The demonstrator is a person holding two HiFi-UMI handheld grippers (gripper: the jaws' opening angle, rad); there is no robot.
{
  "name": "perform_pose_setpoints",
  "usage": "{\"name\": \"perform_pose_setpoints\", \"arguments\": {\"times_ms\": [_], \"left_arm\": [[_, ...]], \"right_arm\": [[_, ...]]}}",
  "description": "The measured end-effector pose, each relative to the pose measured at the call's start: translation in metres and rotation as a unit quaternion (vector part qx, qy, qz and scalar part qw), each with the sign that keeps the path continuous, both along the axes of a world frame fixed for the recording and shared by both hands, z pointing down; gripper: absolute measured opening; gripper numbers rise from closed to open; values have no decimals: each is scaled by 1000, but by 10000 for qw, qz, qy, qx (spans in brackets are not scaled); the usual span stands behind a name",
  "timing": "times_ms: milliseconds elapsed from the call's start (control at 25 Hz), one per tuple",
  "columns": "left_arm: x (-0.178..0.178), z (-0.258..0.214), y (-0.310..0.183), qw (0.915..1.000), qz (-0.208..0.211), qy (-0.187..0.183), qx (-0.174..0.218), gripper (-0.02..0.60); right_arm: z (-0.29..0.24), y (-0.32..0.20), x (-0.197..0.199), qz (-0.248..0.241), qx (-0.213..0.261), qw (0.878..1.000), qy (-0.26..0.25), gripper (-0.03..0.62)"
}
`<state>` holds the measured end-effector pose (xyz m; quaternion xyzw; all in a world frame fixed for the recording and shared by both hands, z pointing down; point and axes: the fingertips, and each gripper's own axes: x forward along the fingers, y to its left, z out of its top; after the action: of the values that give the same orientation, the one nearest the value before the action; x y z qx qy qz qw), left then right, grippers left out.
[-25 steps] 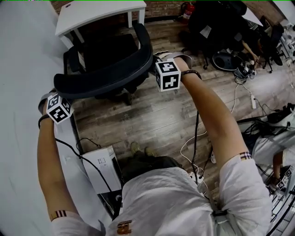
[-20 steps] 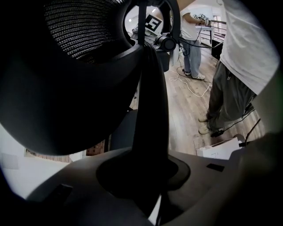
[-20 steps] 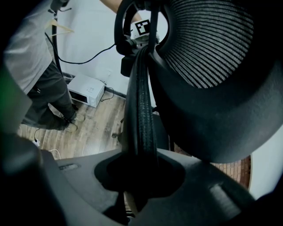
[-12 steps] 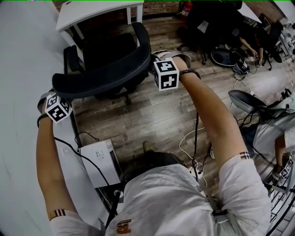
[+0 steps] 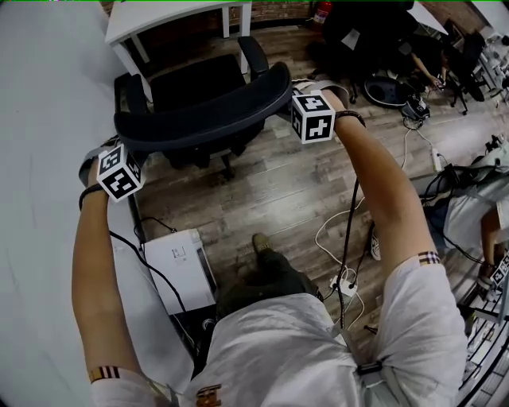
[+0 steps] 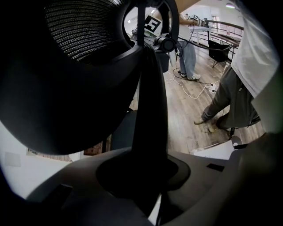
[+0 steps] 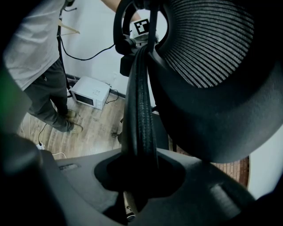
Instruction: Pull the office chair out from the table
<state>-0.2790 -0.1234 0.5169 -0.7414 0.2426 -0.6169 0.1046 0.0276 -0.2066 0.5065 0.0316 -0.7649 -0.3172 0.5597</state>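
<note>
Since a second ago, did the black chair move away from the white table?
Yes. The office chair has rolled away from the white table, toward the person; more wood floor shows between chair and table now.

white t-shirt (image 5: 294,350), striped sleeve hems (image 5: 428,257), black wristbands (image 5: 350,118), marker cubes (image 5: 312,116)

No legible text or numbers

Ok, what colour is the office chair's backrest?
The backrest is black with a ribbed mesh weave, which shows best in the right gripper view.
</note>
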Motion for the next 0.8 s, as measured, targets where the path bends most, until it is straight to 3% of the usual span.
{"name": "perform_pose_setpoints", "arguments": {"times_ms": [440, 680, 800], "left_arm": [[10, 2, 38, 9998, -129, 96, 98, 114], [14, -3, 49, 9994, -67, -146, 291, 167], [16, -15, 53, 9981, -177, -263, 520, 184]], "right_arm": [[0, 39, 8, 47, 33, 10000, -62, 87], [-3, 47, 14, 149, 27, 9998, -131, 184], [-13, 46, 30, 251, 257, 9990, -247, 184]]}}
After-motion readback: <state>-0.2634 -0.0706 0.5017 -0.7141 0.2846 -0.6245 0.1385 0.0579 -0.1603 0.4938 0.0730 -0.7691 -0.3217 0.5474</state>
